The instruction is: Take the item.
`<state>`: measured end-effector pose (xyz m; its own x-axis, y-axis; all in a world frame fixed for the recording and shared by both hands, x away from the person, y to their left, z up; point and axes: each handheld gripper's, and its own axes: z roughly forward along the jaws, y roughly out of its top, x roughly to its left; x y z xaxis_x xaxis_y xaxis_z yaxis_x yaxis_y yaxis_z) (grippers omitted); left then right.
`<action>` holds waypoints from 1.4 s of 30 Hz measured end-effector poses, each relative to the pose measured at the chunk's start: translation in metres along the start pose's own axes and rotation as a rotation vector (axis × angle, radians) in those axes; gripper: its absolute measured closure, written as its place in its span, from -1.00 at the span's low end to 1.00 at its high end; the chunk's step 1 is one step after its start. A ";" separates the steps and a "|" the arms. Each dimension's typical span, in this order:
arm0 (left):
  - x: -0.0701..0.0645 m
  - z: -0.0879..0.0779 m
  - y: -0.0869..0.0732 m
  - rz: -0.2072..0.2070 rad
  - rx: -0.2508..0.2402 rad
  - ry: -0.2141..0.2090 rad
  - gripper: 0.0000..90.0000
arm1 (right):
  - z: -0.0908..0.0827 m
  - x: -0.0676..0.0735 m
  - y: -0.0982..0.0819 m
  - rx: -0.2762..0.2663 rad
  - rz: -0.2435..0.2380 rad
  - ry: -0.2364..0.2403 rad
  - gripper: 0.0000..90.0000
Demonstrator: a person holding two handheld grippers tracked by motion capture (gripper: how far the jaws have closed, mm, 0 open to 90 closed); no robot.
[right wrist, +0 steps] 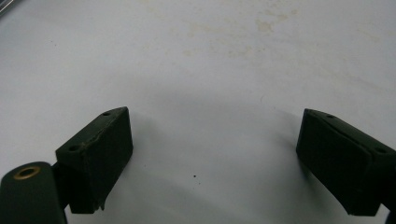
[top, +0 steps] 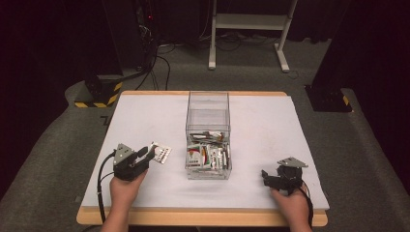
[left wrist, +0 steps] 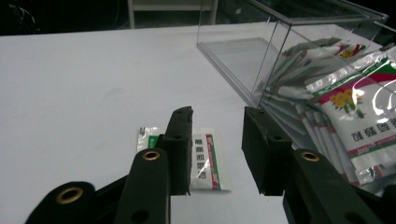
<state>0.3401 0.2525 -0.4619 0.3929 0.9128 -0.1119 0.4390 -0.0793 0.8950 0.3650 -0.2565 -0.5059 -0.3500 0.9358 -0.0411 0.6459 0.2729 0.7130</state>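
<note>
A small white sachet (top: 162,153) with green and red print lies flat on the white table, left of a clear plastic box (top: 208,104). My left gripper (top: 149,153) hovers just over its near end with the jaws apart. In the left gripper view the sachet (left wrist: 208,161) sits partly behind the left finger (left wrist: 180,149), and the pads do not press on it. The box (left wrist: 261,51) holds several similar sachets (left wrist: 355,107) stacked in its near half. My right gripper (top: 265,177) rests open at the table's right front, its jaws (right wrist: 212,135) wide over bare tabletop.
The white table sheet (top: 270,125) has a wooden edge (top: 203,217) along the front. The far half of the box is empty. Beyond the table stand a white frame (top: 251,24), cables and black-and-yellow stands (top: 99,94) on the floor.
</note>
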 end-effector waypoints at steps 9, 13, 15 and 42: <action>0.000 0.001 -0.018 0.038 0.093 0.033 0.24 | 0.000 0.000 0.000 0.001 0.001 0.003 -0.77; 0.000 0.002 -0.027 0.044 0.136 0.041 0.19 | 0.000 0.000 0.000 0.001 0.003 0.003 -0.77; 0.000 0.003 -0.030 0.053 0.154 0.048 0.17 | 0.000 0.000 0.000 0.001 0.003 0.003 -0.77; -0.004 0.015 -0.045 0.090 0.258 0.064 -0.24 | 0.000 0.000 0.000 0.001 0.000 0.002 -0.76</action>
<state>0.3308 0.2462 -0.5088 0.3914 0.9202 -0.0019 0.5993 -0.2533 0.7594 0.3651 -0.2569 -0.5059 -0.3515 0.9353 -0.0395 0.6462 0.2729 0.7127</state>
